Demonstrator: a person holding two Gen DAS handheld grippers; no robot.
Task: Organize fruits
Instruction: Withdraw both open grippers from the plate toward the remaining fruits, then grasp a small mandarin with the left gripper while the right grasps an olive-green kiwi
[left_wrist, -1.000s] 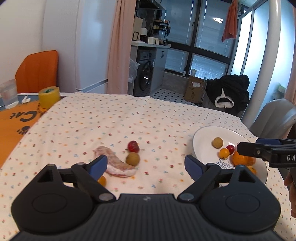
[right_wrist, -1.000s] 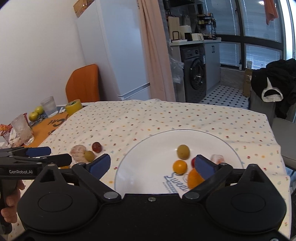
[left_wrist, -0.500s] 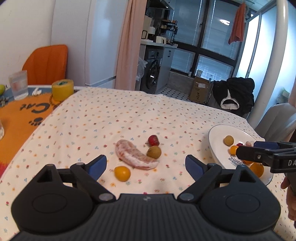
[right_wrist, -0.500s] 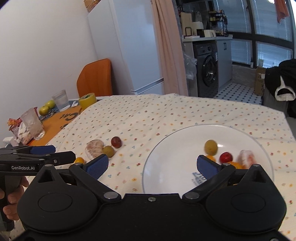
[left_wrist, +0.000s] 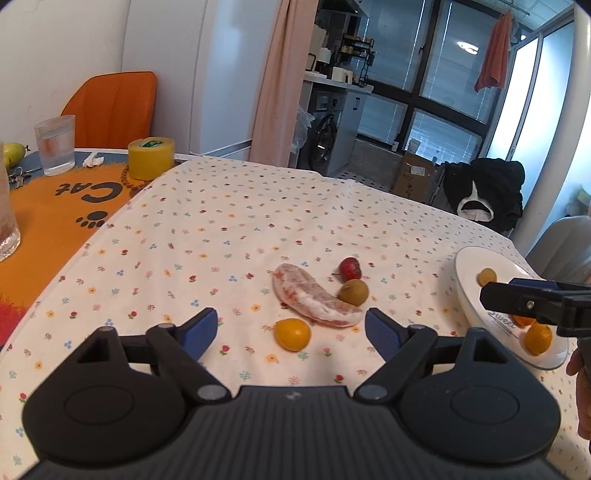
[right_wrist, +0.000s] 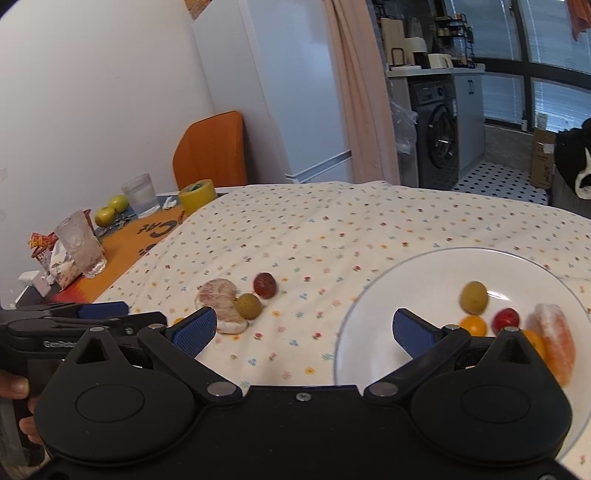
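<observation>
Small orange kumquat (left_wrist: 291, 334) is framed between the wide-apart jaws of the empty left hand-held gripper (left_wrist: 291, 330), presumably for pickup.

Pomelo segment (left_wrist: 314, 301) lies mid-tablecloth (left_wrist: 229, 221); two small fruits (left_wrist: 353, 291) touch its right side, a third (left_wrist: 291, 334) sits nearer. Plate (left_wrist: 467, 291) of fruit lies far right; tape roll (left_wrist: 151, 158) and glass (left_wrist: 55, 144) far left behind.
</observation>
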